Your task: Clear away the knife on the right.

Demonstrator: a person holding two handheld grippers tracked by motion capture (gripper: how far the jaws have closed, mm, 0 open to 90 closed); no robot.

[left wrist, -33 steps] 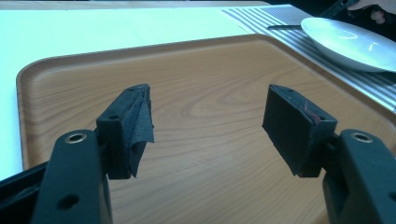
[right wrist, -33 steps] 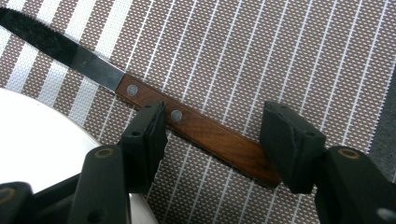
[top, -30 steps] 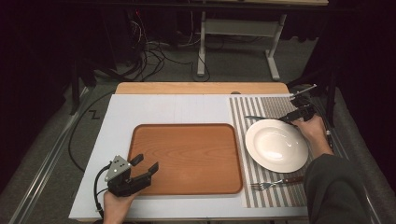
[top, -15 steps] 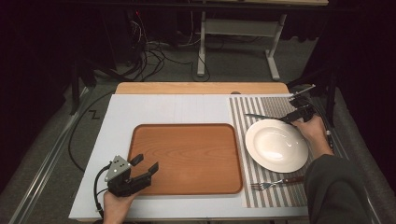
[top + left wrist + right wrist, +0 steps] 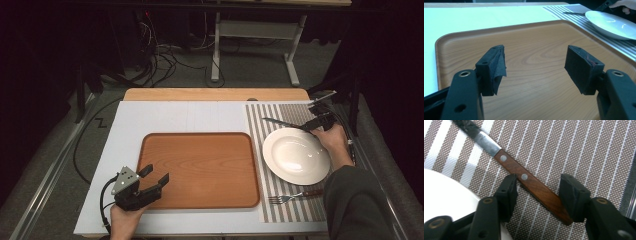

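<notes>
Right tool [image 5: 537, 192] spread wide, knife handle [image 5: 534, 186] straddled, nothing gripped, grasp likely lined up. Left tool [image 5: 534, 67] parked open, empty, over tray [image 5: 529, 37].

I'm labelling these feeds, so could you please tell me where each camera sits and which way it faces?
High view: above the person's side, facing forward and down on the tray, mat, both forearms.
Left gripper view: on the left gripper, over the tray, facing the plate; open jaws.
Right gripper view: on the right gripper, facing down at the knife; jaws straddle its handle.
All three share the plate.
</notes>
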